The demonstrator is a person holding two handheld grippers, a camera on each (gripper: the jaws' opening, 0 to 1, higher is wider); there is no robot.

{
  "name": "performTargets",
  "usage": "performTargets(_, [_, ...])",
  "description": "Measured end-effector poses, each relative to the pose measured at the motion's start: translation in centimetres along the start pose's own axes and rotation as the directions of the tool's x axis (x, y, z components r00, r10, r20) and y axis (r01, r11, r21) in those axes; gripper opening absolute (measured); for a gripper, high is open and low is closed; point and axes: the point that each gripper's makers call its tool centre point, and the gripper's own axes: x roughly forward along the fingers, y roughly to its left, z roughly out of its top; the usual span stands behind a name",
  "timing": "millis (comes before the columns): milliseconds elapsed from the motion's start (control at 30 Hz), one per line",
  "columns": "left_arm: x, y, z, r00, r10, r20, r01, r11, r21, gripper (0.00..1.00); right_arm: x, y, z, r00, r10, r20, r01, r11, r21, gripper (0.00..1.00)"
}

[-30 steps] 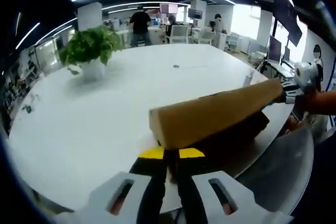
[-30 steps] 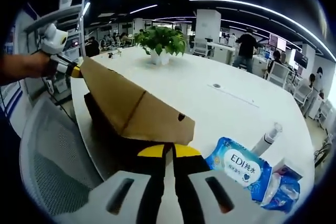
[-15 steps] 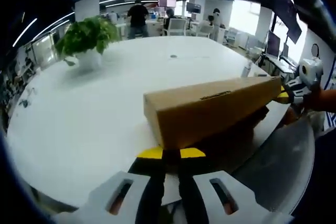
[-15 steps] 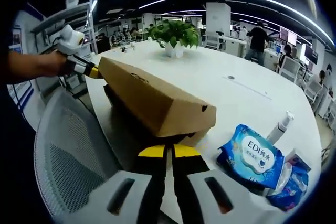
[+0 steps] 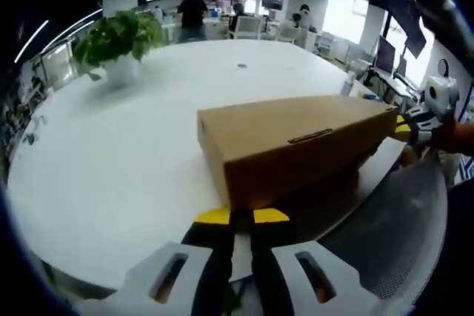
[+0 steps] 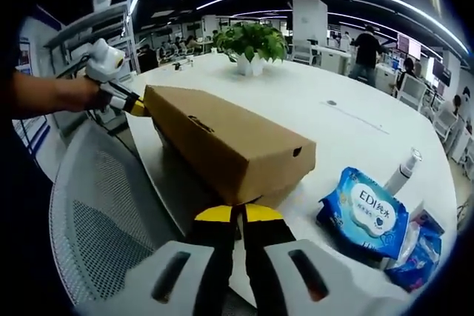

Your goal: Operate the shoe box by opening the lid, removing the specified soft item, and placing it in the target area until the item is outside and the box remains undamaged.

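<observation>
left gripper and right gripper each sit pinched shut at opposite ends of the shoe box, apparently gripping the lid edge, though we can't see the contact. box rests near the table edge, lid nearly flat on. we judge the lid needs lifting evenly at both ends, slowly, so the cardboard doesn't twist or tear. wipes pack lies beside the box.
</observation>
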Motion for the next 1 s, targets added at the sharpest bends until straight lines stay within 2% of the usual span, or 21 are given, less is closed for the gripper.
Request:
performTargets(167, [0.1, -0.1, 0.1, 1.000, -0.006, 0.002, 0.006, 1.000, -0.003, 0.03, 0.2, -0.2, -0.4, 1.000, -0.007, -0.010, 0.007, 1.000, 0.001, 0.01])
performTargets(433, [-0.4, 0.0, 0.6, 1.000, 0.002, 0.002, -0.002, 1.000, 0.016, 0.04, 0.2, -0.2, 0.1, 1.000, -0.005, -0.013, 0.004, 1.000, -0.015, 0.01])
performTargets(833, [-0.6, 0.0, -0.6, 1.000, 0.008, -0.022, -0.007, 1.000, 0.027, 0.05, -0.2, 0.4, -1.0, 0.999, 0.012, -0.042, -0.013, 1.000, -0.022, 0.01])
performTargets(1000, [-0.3, 0.1, -1.6, 0.999, 0.012, -0.049, -0.010, 1.000, 0.030, 0.06, 0.2, 0.8, -1.9, 0.997, 0.020, -0.071, -0.022, 1.000, -0.021, 0.02])
